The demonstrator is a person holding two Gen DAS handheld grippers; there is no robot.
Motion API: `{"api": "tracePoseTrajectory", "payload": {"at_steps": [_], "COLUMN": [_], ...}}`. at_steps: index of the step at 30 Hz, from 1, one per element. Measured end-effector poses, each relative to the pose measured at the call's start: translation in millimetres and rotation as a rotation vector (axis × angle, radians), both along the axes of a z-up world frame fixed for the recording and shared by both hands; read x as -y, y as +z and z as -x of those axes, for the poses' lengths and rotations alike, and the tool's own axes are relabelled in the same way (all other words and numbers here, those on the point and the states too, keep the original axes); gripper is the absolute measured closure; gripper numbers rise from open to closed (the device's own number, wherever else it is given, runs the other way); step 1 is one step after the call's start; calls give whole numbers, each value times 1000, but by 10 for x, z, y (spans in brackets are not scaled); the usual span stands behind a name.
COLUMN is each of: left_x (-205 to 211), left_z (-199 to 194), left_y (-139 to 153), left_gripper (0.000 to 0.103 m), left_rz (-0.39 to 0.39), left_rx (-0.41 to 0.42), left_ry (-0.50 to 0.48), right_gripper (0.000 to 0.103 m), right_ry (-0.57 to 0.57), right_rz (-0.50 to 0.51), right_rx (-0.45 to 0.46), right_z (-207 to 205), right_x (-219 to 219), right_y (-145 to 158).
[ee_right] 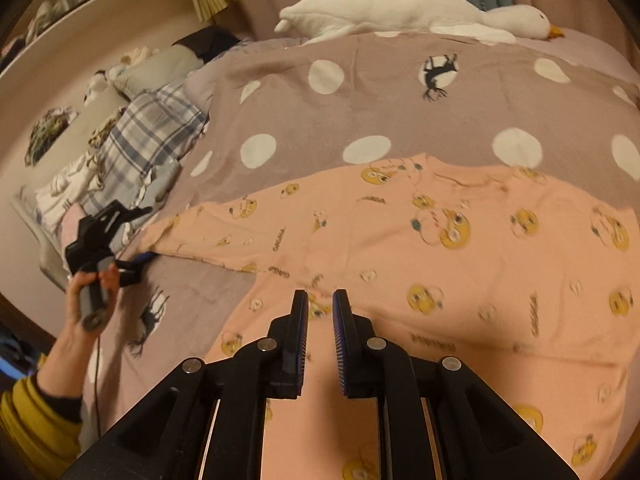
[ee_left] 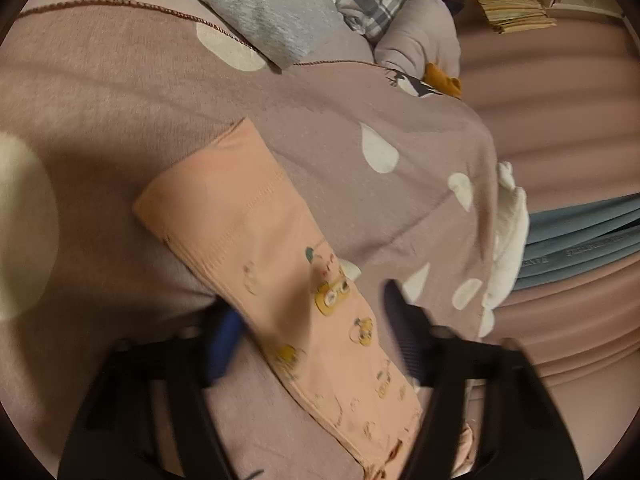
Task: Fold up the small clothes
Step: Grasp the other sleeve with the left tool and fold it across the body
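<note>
Fingers [ee_right: 300, 312] of R gripper [ee_right: 320, 294] clenched to a narrow gap, tips down on the pink top [ee_right: 460, 264] w/ a small ridge of its fabric pinched between them, approx. where the sleeve [ee_right: 224, 228] meets the body. Top lies spread flat on the dotted bed cover [ee_right: 360, 92], filling the right-wrist view from centre to 3 and 5 o'clock; yellow cartoon-bird print facing up. Sleeve runs out flat toward 9 o'clock.

L gripper [ee_right: 132, 260] sits at the sleeve's far end, at 9 o'clock in the right-wrist view, gripped by a hand [ee_right: 86, 300]; mustard cuff [ee_right: 36, 420] at 8 o'clock. In its own view L gripper [ee_left: 310, 300] is released: fingers apart, straddling the sleeve [ee_left: 240, 216], which passes between them from 5 o'clock up toward 10 o'clock. Blue pad sits just beside one sleeve edge; no squeeze seen, frame blurred.

Other: white goose plush [ee_right: 400, 12] at 12 o'clock along the bed's far edge. Plaid cloth [ee_right: 152, 136] heaped at 9–10 o'clock, off the cover's edge.
</note>
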State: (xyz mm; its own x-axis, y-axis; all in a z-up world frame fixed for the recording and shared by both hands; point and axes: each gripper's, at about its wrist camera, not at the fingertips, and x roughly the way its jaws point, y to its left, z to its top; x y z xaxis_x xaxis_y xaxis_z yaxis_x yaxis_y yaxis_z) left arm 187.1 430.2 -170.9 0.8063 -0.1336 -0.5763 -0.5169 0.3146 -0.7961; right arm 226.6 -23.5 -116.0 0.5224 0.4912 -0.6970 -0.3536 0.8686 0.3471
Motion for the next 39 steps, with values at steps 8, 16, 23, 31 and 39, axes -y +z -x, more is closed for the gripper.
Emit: {"api": "tracePoseTrajectory", "payload": {"at_steps": [8, 16, 23, 31, 39], "left_x": [802, 2527, 3855, 4470, 3896], "left_z": [-231, -428, -593, -615, -123], "left_y": [705, 1266, 1029, 468, 617], "left_gripper": [99, 99, 95, 15, 4], "left_rz": [-424, -606, -687, -815, -801], "left_rx": [-58, 107, 67, -113, -20], "left_ry": [-231, -581, -847, -1024, -961], "right_gripper": [89, 89, 88, 87, 87], "right_ry": [-67, -166, -253, -345, -324], "right_rz": [9, -69, -107, -134, -150], "right_rx": [-8, -12, -8, -69, -67], "right_z": [217, 373, 531, 646, 643], "right_x": [497, 871, 1288, 1663, 1618], "right_y": [16, 78, 118, 4, -2]}}
